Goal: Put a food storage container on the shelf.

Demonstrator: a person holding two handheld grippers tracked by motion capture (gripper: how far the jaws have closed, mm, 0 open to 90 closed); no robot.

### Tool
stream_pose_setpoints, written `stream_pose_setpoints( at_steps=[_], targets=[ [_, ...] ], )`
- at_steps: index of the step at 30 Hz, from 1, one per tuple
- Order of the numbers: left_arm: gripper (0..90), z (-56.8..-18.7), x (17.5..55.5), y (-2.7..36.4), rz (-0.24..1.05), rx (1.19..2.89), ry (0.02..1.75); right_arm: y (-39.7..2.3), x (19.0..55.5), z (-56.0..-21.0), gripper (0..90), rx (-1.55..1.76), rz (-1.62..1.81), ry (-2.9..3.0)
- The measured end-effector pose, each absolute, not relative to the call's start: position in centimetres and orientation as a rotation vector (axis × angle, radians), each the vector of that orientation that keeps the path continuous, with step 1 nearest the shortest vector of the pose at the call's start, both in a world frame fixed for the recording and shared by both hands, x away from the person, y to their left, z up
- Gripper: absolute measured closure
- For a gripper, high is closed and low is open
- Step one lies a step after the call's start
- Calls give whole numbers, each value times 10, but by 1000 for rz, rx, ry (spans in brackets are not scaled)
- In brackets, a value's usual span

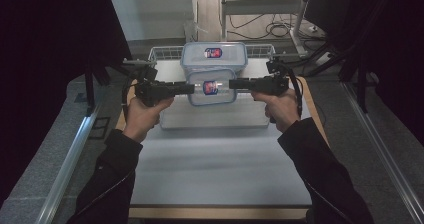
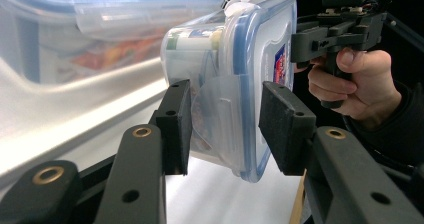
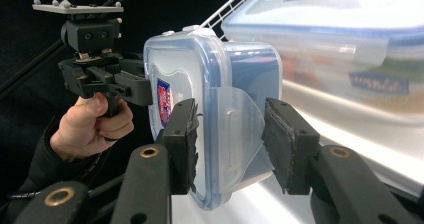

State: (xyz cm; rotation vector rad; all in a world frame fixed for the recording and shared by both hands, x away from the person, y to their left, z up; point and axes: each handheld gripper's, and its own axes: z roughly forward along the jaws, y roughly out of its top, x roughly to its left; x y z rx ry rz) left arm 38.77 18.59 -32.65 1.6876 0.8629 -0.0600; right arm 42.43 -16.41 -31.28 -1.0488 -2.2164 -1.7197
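A: And the small lidded container [image 1: 212, 86]?

B: Hung clear of the table [image 1: 220, 169], caught at its two ends between the grippers, labelled lid turned up toward the high camera.

A: And the left gripper [image 1: 190, 88]?

B: Came in from the left, level. Stood partly closed, clamped across the blue-sealed lid rim and the clear latch flap at that end. Gripped with one pad against the flap and tub wall, the other at the lid's edge.

A: Same on the right gripper [image 1: 232, 84]?

B: Much the same. Stood about as far closed, pinching the rim and flap at the opposite end. Pressed on both sides as far as could be told from the right gripper view.

A: Anything close by, in the way?

B: Just behind and beneath, a larger container [image 1: 214, 56] of the same kind, lid on, same red and blue label. Sat in a white wire basket [image 1: 162, 51] at the far end of the table. Loomed right beside the small one in both gripper views, blurred, apparently apart from it, though hard to judge.

A: And farther out?

B: Past the table's far edge, a metal stand [image 1: 300, 29] and loose cables [image 1: 277, 30] on the floor. To each side, dark frames and rails.
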Motion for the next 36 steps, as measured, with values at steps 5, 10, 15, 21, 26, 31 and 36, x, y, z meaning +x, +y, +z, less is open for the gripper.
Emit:
stream_pose_setpoints(
  at_steps=[5, 10, 15, 21, 26, 31, 36],
  targets=[
    [574, -318, 396, 188, -59, 1683, 862, -162, 432, -304, 581, -1054, -1728, -2212],
    [574, -306, 403, 189, -38, 1678, 860, -161, 440, -294, 580, -1052, -1748, -2197],
    [574, -297, 412, 189, -35, 1673, 859, -161, 448, -286, 581, -1052, -1766, -2188],
    [575, -289, 427, 189, -48, 1657, 866, -161, 458, -279, 580, -1076, -1775, -2172],
    [574, -282, 438, 188, -47, 1652, 871, -162, 468, -274, 581, -1087, -1786, -2158],
    [573, -277, 446, 188, -52, 1636, 887, -163, 477, -270, 581, -1099, -1799, -2135],
    [573, -274, 454, 188, -56, 1622, 899, -163, 485, -267, 581, -1109, -1813, -2111]
  ],
)
